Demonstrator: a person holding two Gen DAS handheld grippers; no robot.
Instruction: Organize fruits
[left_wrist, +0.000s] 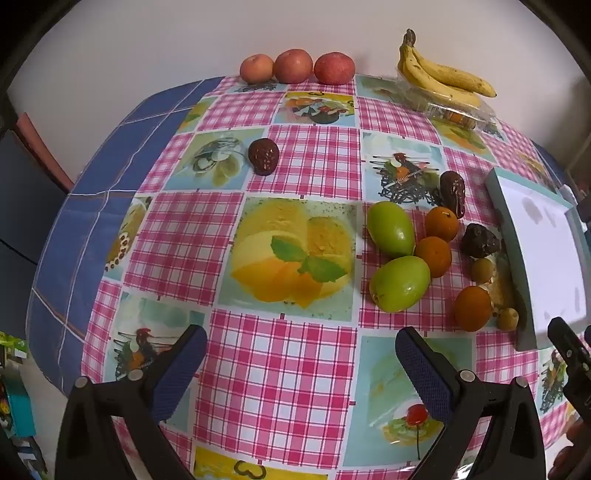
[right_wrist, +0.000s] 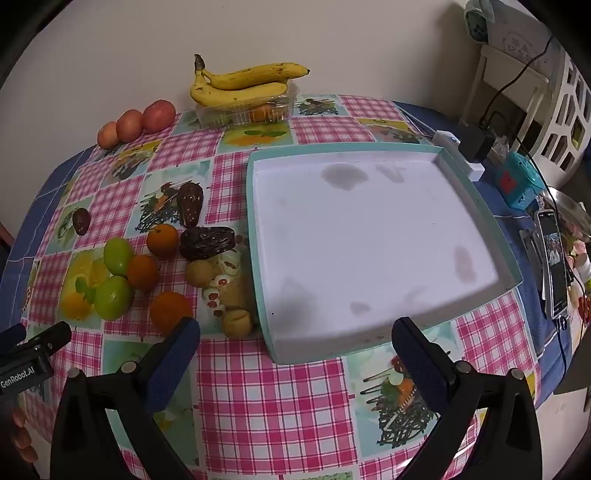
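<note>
A shallow white tray with a teal rim (right_wrist: 373, 236) lies empty on the checked tablecloth; it also shows in the left wrist view (left_wrist: 546, 254). Left of the tray lie two green fruits (left_wrist: 390, 229), three small oranges (left_wrist: 433, 256), dark dates (left_wrist: 453, 192) and small tan fruits (right_wrist: 237, 322). One more date (left_wrist: 263, 155) lies apart, further left. My left gripper (left_wrist: 301, 354) is open and empty above the cloth, short of the fruits. My right gripper (right_wrist: 295, 349) is open and empty at the tray's near edge.
Three red apples (left_wrist: 293, 65) line the table's far edge. Bananas (right_wrist: 240, 85) rest on a clear plastic box (right_wrist: 247, 110) at the back. A phone (right_wrist: 552, 262), a teal cube (right_wrist: 519, 184) and a charger (right_wrist: 474, 142) lie right of the tray.
</note>
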